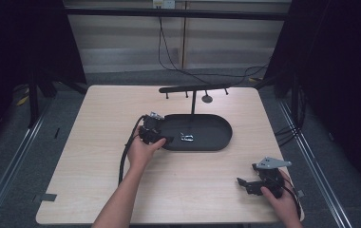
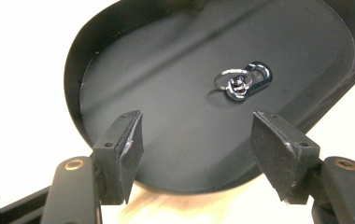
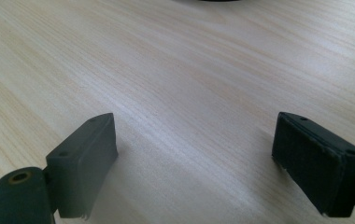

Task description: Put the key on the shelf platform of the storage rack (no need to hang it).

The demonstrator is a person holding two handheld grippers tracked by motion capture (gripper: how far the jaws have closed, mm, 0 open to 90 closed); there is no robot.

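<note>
Left gripper (image 1: 162,140) sits at centre-left of the high view, at the left end of a matte black oval tray (image 1: 221,124) with a low raised rim; jaws spread wide, nothing between the flat black rubbery pads, which hover over the tray's near edge in the left gripper view. Small shiny metal piece (image 2: 242,81), linked rings and a dark glossy loop, lies flat on the smooth tray floor, upper right of centre in that view, well ahead of the pads and untouched. Thin black T-shaped stand (image 1: 194,90) with short pegs rises behind the tray. Right gripper (image 1: 251,184) at lower right, resting over pale wood-grain table (image 1: 98,142), jaws spread, empty, well apart from tray.
</note>
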